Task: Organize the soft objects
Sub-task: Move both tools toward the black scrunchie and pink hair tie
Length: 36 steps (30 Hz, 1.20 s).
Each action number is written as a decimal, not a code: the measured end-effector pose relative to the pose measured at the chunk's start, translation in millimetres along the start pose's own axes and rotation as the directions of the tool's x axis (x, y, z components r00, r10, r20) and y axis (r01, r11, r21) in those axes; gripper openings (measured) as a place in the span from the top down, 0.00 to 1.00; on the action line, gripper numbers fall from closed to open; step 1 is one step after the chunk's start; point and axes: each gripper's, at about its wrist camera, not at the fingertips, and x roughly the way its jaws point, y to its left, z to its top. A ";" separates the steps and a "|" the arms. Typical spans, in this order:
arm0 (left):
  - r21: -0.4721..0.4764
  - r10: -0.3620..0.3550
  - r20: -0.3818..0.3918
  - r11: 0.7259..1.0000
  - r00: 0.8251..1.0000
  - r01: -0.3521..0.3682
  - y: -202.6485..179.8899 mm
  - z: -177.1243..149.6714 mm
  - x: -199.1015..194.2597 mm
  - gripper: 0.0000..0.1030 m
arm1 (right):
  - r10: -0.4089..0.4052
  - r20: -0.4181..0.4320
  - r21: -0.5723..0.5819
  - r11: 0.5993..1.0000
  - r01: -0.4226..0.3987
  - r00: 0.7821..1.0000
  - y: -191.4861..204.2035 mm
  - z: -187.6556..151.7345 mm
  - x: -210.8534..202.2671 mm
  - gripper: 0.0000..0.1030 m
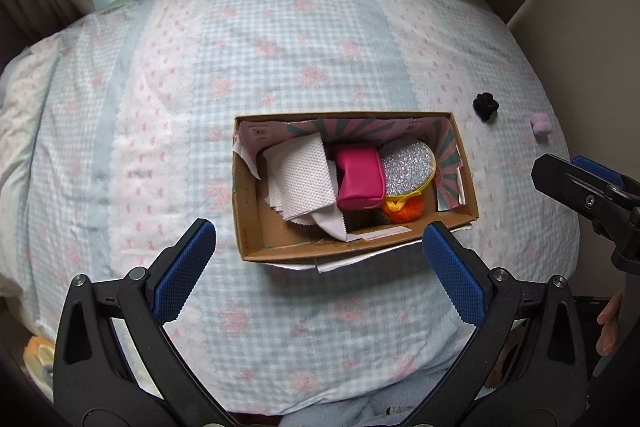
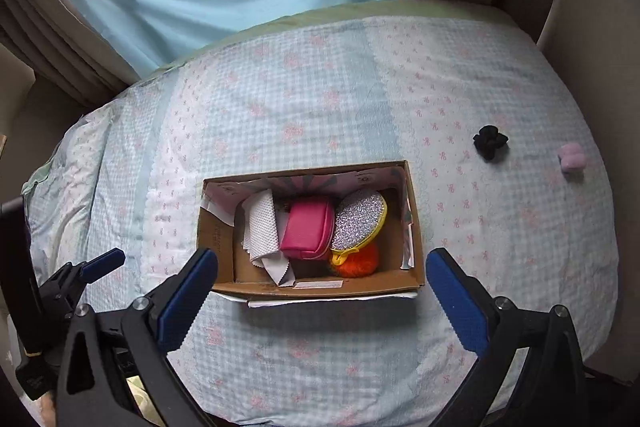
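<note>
**Both grippers spread wide over a half-filled box on the bed**

A cardboard box (image 1: 256, 223) sits in the lower middle of the left wrist frame on a bed covered by a blue-and-pink checked quilt (image 1: 280, 47). Inside it, from left to right, lie white textured cloths (image 1: 300, 179), a pink pouch (image 1: 358, 177), a round silver glitter pouch with yellow trim (image 1: 408, 167) and, below that, an orange pom-pom (image 1: 404, 207).

At the right of the frame, outside the box and well apart from it, a black scrunchie (image 1: 486, 104) and a small pink fluffy item (image 1: 540, 126) lie on the quilt, near each other.

The left gripper (image 1: 320, 239) has its blue pads far apart and holds nothing. The right gripper (image 2: 322, 267) is likewise spread wide and empty, framing the box's near wall.
</note>
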 end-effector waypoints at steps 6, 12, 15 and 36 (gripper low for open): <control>0.008 0.008 0.144 1.000 0.989 -0.010 -10.2 -14.6 -74.3 0.00 | -0.133 0.121 -0.110 0.983 0.146 0.984 11.5 -18.7 -72.2 0.00; 0.012 -0.035 0.269 0.999 0.963 0.033 -26.4 -22.5 -128.6 0.00 | -0.188 0.238 -0.053 0.977 0.206 0.953 -0.9 -37.4 -131.5 0.00; 0.039 -0.081 0.291 0.997 0.953 0.072 -47.8 -19.2 -138.4 0.00 | -0.206 0.255 -0.020 0.976 0.218 0.945 -14.4 -42.3 -150.1 0.00; 0.150 -0.105 0.328 0.987 0.939 0.057 -281.6 54.4 -74.4 0.00 | -0.261 0.320 0.074 0.965 0.251 0.911 -234.0 6.7 -165.2 0.00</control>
